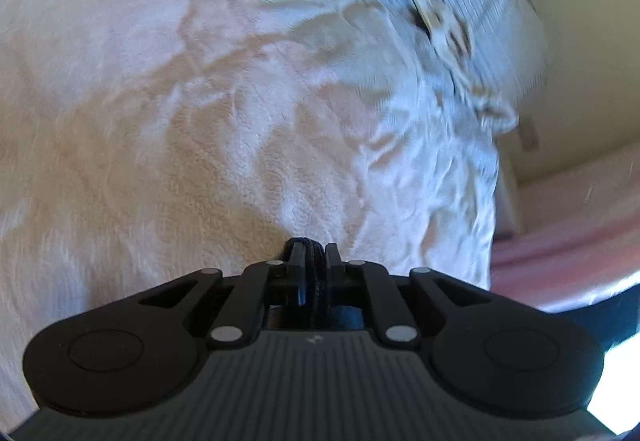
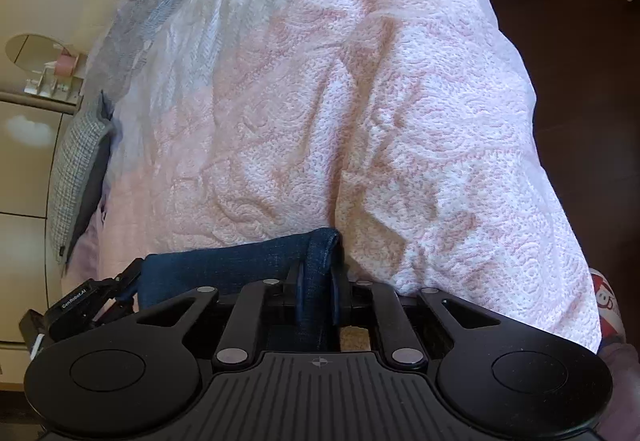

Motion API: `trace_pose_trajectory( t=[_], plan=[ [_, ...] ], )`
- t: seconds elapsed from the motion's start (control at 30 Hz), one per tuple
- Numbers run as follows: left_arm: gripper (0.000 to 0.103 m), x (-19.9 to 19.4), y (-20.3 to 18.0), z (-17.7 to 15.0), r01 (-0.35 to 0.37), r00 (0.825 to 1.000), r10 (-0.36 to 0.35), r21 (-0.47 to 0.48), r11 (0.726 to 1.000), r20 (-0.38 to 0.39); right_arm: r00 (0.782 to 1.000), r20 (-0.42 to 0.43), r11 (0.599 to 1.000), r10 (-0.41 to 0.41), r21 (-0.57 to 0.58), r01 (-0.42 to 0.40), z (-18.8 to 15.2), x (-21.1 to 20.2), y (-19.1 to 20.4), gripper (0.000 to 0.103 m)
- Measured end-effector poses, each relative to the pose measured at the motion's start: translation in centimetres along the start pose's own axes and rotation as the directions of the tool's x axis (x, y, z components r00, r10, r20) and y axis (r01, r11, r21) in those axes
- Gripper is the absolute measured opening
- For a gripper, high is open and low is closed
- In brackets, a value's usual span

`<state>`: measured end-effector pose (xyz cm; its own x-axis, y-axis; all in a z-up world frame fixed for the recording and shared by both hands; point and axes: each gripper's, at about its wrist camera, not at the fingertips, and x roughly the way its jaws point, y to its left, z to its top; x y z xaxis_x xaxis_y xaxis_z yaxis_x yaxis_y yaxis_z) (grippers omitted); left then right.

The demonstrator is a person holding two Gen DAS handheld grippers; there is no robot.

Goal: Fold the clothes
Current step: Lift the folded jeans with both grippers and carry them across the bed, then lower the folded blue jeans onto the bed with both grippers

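A dark blue denim garment (image 2: 224, 261) lies on the pink-and-white quilted bedspread (image 2: 360, 121), just in front of my right gripper (image 2: 318, 273). That gripper is shut on a folded-up edge of the denim, which rises between its pads. The garment stretches left to the black body of my left gripper (image 2: 80, 307), low at the picture's left. In the left wrist view, my left gripper (image 1: 314, 247) is shut on a thin dark strip of cloth (image 1: 316, 273) above the bedspread (image 1: 200, 121). The rest of the garment is hidden under the grippers.
A grey checked pillow (image 2: 80, 169) lies along the bed's left side, next to a white cabinet (image 2: 24, 161). Blue-grey striped bedding (image 2: 160, 1) is bunched at the far end. Dark floor (image 2: 580, 41) runs along the bed's right edge. Pink cloth (image 1: 560, 233) lies beyond the bed.
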<state>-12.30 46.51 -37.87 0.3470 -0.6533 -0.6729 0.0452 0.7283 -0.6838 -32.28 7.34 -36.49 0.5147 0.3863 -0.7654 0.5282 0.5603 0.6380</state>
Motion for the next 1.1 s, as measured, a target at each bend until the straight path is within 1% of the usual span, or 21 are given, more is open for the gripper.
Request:
trace_pose_trajectory(
  t=[0.03,0.1,0.13,0.17,0.2,0.23,0.3,0.33,0.37,0.43,0.47,0.57,0.67,0.77,0.83,0.87,0.93,1.0,1.07,1.1],
  plan=[
    [0.007,-0.6,-0.1,-0.2,0.001,1.0,0.0,-0.022,1.0,0.026,1.0,-0.001,1.0,0.002,-0.01,-0.002,0.1,-0.2,0.1,0.012],
    [0.014,-1.5,-0.1,-0.4,-0.007,0.997,0.013,-0.093,0.996,0.07,1.0,-0.001,1.0,0.004,-0.006,-0.004,0.3,-0.8,0.3,0.013],
    [0.024,-1.5,0.1,-0.4,-0.001,0.998,0.008,-0.126,0.992,0.058,1.0,0.001,1.0,0.009,0.004,-0.009,0.4,-1.0,0.3,0.013],
    [0.027,-1.4,0.3,-0.4,0.002,0.999,0.005,-0.157,0.988,0.045,1.0,0.004,1.0,0.016,0.018,-0.016,0.6,-1.1,0.3,0.014],
    [0.027,-0.9,0.3,-0.3,-0.02,0.999,0.024,-0.159,0.987,0.025,1.0,0.004,1.0,0.017,0.024,-0.017,0.6,-1.1,0.3,0.015],
    [0.027,-0.2,0.1,-0.4,-0.023,1.0,0.025,-0.144,0.989,0.007,1.0,0.004,1.0,0.013,0.024,-0.013,0.6,-0.9,0.3,0.016],
    [0.021,1.1,-0.3,-0.6,-0.03,0.999,0.027,-0.114,0.993,-0.029,1.0,0.003,1.0,0.005,0.023,-0.005,0.6,-0.7,0.3,0.016],
    [0.016,1.1,-0.3,-0.6,-0.029,0.999,0.026,-0.113,0.993,-0.026,1.0,0.002,1.0,0.001,0.023,-0.001,0.6,-0.6,0.3,0.017],
    [0.013,1.1,-0.3,-0.6,-0.029,0.999,0.026,-0.112,0.993,-0.024,1.0,0.001,1.0,-0.003,0.023,0.003,0.6,-0.4,0.4,0.016],
    [0.009,1.1,-0.3,-0.6,-0.028,0.999,0.026,-0.11,0.994,-0.019,1.0,0.0,1.0,-0.021,-0.001,0.021,0.5,-0.3,0.3,0.016],
    [0.008,1.0,-0.3,-0.6,-0.029,1.0,0.027,-0.11,0.994,-0.016,1.0,0.001,1.0,-0.022,-0.011,0.022,0.4,-0.2,0.2,0.016],
    [0.006,0.2,-0.5,-0.7,-0.082,0.996,0.084,-0.111,0.99,0.016,1.0,0.009,0.999,-0.029,-0.031,0.03,0.1,0.0,0.3,0.016],
    [0.006,0.2,-1.2,-1.7,-0.126,0.988,0.133,-0.085,0.988,0.082,0.998,0.025,0.998,-0.056,-0.032,0.057,-0.2,0.3,0.6,0.016],
    [0.007,1.2,-0.3,-2.1,-0.128,0.986,0.136,-0.088,0.988,0.099,0.998,0.038,0.998,-0.055,-0.027,0.056,-0.4,0.7,0.4,0.016],
    [0.009,0.7,-1.4,-2.1,-0.154,0.982,0.15,0.023,0.988,0.111,0.999,0.035,0.999,-0.041,-0.023,0.042,-0.3,0.8,0.1,0.017],
    [0.013,0.4,-2.0,-2.1,-0.168,0.98,0.158,0.078,0.983,0.118,0.999,0.03,0.999,-0.032,-0.028,0.033,-0.1,0.4,0.2,0.017],
    [0.011,-1.5,-3.5,-2.1,-0.238,0.963,0.21,0.172,0.956,0.167,0.999,0.034,0.997,-0.032,-0.064,0.034,0.1,-0.6,0.6,0.017],
    [0.015,-3.6,-3.5,-2.1,-0.241,0.963,0.213,0.175,0.955,0.163,0.996,0.062,0.989,-0.06,-0.131,0.068,0.0,-1.8,1.5,0.017],
    [0.031,-4.6,-2.0,-2.7,-0.197,0.978,0.188,0.106,0.975,0.089,0.995,0.078,0.98,-0.069,-0.181,0.082,-0.5,-2.6,2.4,0.017],
    [0.033,-5.1,-1.2,-3.0,-0.176,0.984,0.173,0.071,0.982,0.053,0.995,0.074,0.978,-0.068,-0.192,0.081,-0.7,-2.8,2.7,0.017]
  ],
)
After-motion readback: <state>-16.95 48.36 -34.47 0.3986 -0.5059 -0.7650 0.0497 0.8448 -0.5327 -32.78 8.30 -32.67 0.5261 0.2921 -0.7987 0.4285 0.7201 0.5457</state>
